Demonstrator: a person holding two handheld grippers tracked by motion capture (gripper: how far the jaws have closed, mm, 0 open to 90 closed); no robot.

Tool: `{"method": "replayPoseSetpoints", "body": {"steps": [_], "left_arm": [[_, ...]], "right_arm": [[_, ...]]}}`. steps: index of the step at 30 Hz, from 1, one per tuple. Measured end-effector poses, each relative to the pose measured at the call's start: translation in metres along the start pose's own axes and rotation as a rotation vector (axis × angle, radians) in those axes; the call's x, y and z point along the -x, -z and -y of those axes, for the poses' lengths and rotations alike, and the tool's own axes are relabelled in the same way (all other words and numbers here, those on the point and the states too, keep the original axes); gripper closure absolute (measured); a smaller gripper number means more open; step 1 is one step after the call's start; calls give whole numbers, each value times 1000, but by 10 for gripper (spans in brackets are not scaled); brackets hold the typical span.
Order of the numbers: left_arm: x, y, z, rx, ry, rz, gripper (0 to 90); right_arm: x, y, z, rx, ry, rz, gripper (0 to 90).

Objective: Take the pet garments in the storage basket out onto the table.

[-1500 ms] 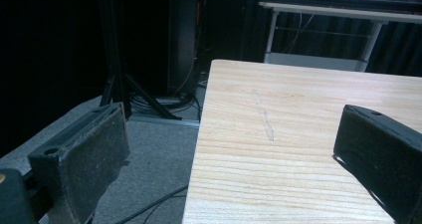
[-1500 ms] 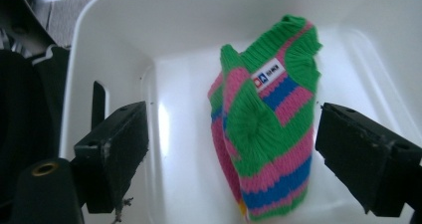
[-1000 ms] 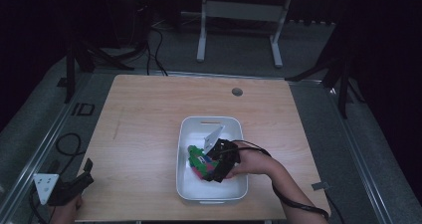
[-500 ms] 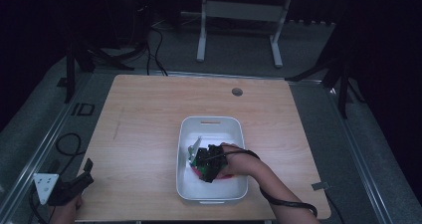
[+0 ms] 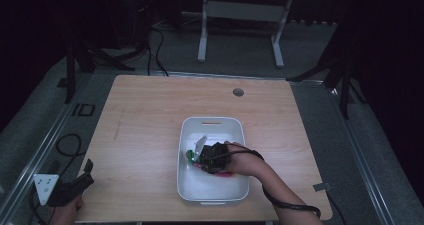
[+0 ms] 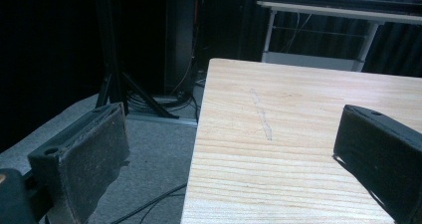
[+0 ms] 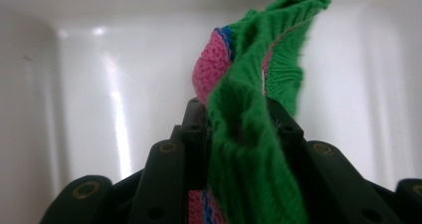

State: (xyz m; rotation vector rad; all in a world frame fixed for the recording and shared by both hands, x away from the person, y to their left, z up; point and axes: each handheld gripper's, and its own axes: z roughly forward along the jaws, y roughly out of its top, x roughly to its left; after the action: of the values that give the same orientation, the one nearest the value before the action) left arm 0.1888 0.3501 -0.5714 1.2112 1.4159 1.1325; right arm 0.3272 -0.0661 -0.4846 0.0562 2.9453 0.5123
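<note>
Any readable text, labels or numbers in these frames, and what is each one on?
"ID": dark marking on the floor, just off the table's far left corner; it may be a shape rather than letters.
No other text can be read on the bin, the knitted cloth or either tool.

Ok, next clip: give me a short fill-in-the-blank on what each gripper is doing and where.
1. The right gripper is shut on a knitted cloth that is mostly ____ in colour.
2. That gripper is inside the white ____, whose rim shows in the high view.
3. The left gripper has its jaws ____, with nothing between them.
4. The left gripper sits at the wooden table's near ____ corner.

Missing words: green; tub; open; left
</note>
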Motion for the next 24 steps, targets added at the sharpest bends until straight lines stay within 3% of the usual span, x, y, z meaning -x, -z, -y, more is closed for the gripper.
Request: {"method": "replayPoseSetpoints", "body": {"steps": [1, 2, 10, 19, 24], "left_arm": [[0, 0, 0, 0, 0, 0, 14], [0, 0, 0, 1, 1, -1, 14], [1, 0, 0, 0, -1, -3, 14], [0, 0, 0, 3, 1, -3, 14], [0, 0, 0, 2, -2, -4, 14]], "right_arm": [[0, 0, 0, 0, 0, 0, 680], [3, 14, 0, 29, -13, 17, 680], [8, 63, -1, 141, -27, 56, 680], [14, 109, -1, 220, -41, 123, 680], [22, 133, 9, 256, -67, 171, 680]]}}
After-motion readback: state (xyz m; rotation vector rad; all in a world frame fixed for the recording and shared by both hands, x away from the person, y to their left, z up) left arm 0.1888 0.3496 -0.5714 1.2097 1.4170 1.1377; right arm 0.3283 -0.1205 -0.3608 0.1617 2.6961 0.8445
